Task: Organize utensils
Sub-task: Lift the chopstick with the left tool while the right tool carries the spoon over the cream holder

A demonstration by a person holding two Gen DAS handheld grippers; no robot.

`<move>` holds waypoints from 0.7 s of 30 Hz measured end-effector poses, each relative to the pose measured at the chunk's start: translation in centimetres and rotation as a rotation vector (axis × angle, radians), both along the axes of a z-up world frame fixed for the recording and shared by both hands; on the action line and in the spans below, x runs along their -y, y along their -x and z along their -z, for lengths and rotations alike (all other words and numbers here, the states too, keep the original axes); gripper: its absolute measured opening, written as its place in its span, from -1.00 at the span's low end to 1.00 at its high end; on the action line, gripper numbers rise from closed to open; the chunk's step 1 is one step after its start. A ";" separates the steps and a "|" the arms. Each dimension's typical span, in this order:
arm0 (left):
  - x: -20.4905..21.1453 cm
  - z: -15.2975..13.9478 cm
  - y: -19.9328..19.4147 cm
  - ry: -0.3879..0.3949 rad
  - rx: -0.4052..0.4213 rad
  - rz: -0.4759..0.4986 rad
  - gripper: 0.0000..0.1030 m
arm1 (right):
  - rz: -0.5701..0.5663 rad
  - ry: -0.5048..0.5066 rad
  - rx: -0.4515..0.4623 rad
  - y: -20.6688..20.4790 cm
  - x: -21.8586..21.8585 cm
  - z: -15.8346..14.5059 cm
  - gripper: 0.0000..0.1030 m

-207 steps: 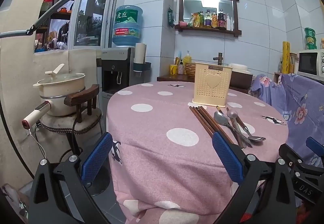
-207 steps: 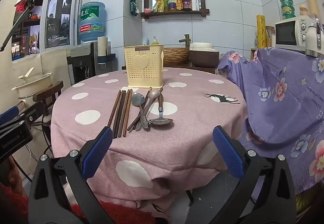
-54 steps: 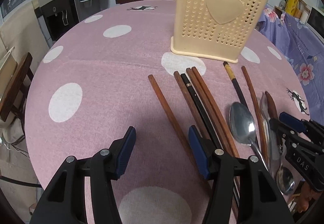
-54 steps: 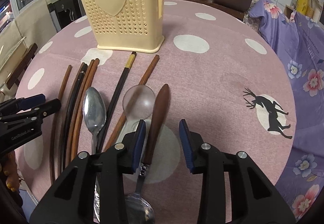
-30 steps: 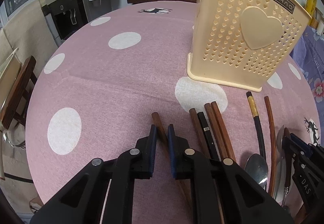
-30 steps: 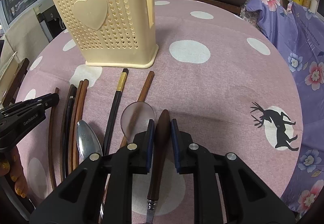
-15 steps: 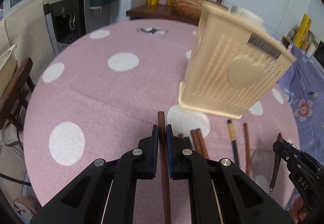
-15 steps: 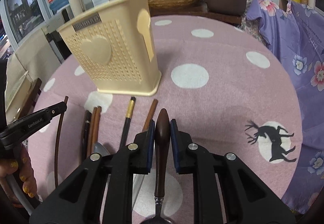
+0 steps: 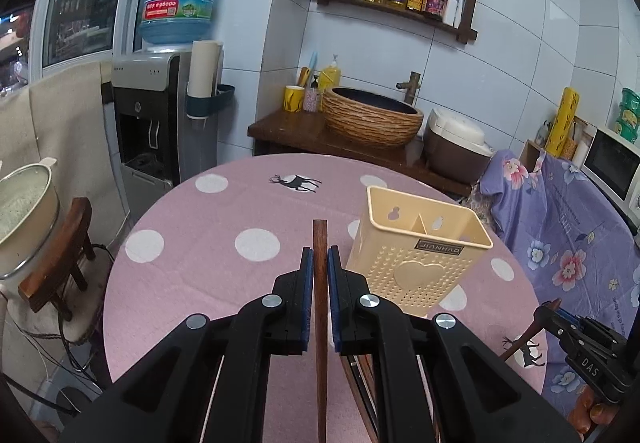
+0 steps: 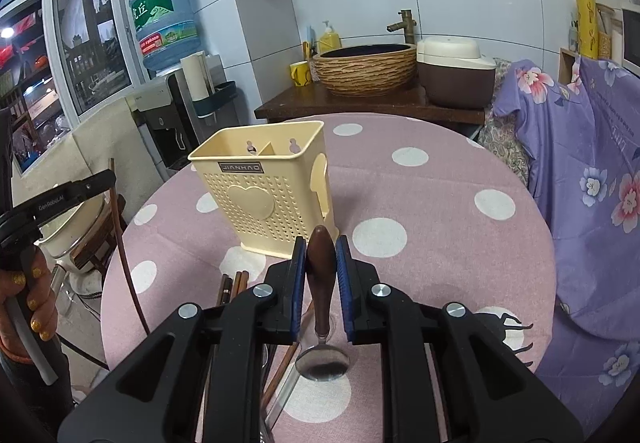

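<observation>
A home kitchen corner: white tiled walls, a wooden wall shelf (image 9: 400,9) with sauce bottles, a grey water dispenser (image 9: 146,123) carrying a blue bottle, a brown rice cooker (image 10: 454,77), a white microwave (image 9: 612,163)

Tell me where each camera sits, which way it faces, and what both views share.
Left wrist: rides the left tongs, raised above the table, facing the holder and wall; tongs clamp a chopstick.
Right wrist: rides the right tongs, facing the holder likewise; tongs clamp a wooden-handled spoon; the person's left hand shows.
Shared: holder, table, basin, each other's tongs.
</observation>
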State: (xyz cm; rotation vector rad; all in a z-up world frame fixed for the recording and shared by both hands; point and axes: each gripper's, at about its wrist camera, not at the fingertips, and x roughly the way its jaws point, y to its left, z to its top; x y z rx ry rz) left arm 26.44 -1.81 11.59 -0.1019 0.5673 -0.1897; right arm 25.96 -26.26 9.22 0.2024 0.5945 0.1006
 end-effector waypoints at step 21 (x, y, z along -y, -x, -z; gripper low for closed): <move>-0.9 -5.4 -0.2 0.043 0.094 0.023 -0.84 | -0.096 -0.028 0.047 -1.1 -0.7 -5.0 -0.69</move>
